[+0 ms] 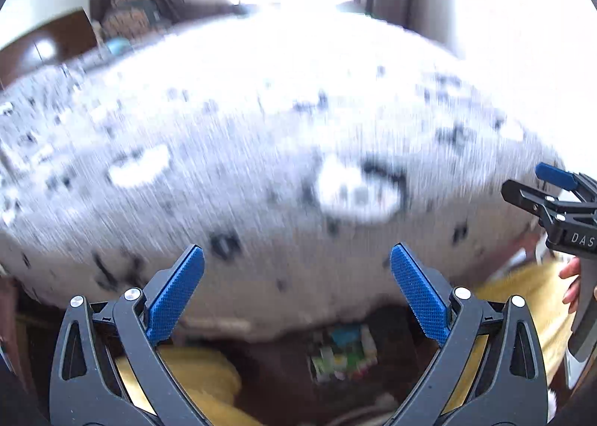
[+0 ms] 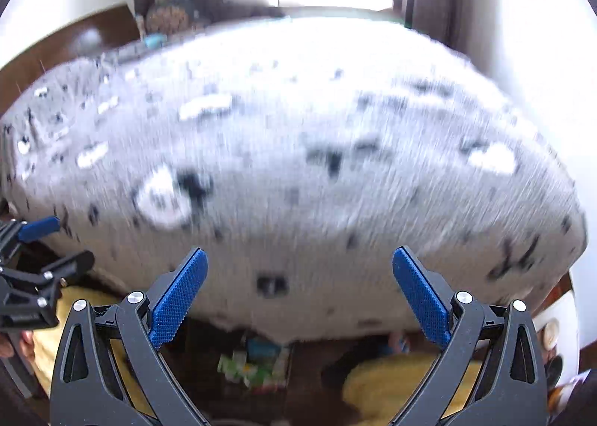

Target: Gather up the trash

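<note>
1. Left gripper (image 1: 297,258): jaws wide, nothing between the blue textured pads. Right gripper (image 2: 299,261): same, wide and empty. Each also shows in the other's view: right one at the right edge of the left view, left one at the left edge of the right view.

2. Trash, as I read it: a cluster of small coloured wrappers/packets (image 1: 341,355), green, white, blue, lying on the dark floor just under the near edge of the bed (image 1: 261,120). In the left view it sits lower centre, below and a bit right of the jaw gap. In the right view (image 2: 257,366) it's lower centre, below and slightly left of the gap.

3. So the pile lies between the two grippers, below both, closer to the camera than the pad tips. Neither is clearly nearer; can't tell. Long axis of the pile: too blurred to call.

4. Textures: bed cover looks grey, soft, with black and white blotchy print, heavily motion-blurred. Yellow fuzzy fabric (image 1: 201,381) flanks the pile in lower left and lower right. Wrappers look thin, crinkly, light.

5. Next move prob needs either gripper tipped further down toward the floor.
</note>
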Demonstrator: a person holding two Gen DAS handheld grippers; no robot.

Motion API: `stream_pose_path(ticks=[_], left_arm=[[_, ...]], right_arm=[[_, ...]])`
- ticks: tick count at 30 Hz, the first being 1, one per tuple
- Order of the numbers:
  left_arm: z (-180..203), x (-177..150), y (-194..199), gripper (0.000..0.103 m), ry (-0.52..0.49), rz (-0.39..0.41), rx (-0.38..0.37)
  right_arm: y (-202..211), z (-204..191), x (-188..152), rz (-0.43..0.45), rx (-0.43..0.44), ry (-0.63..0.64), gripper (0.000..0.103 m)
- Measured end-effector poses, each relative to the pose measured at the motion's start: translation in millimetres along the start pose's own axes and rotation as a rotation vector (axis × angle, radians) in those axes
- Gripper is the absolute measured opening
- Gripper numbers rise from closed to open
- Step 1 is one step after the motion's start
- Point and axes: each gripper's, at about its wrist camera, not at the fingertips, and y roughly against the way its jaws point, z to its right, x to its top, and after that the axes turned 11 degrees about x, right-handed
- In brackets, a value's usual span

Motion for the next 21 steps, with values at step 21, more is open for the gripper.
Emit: stream_pose_path(ticks=[21], left_arm=[[-40, 114, 122, 0.095, 0.136, 0.476, 0.120]], right_arm=[[121, -12, 118, 0.479, -0.163, 0.078, 0.100]])
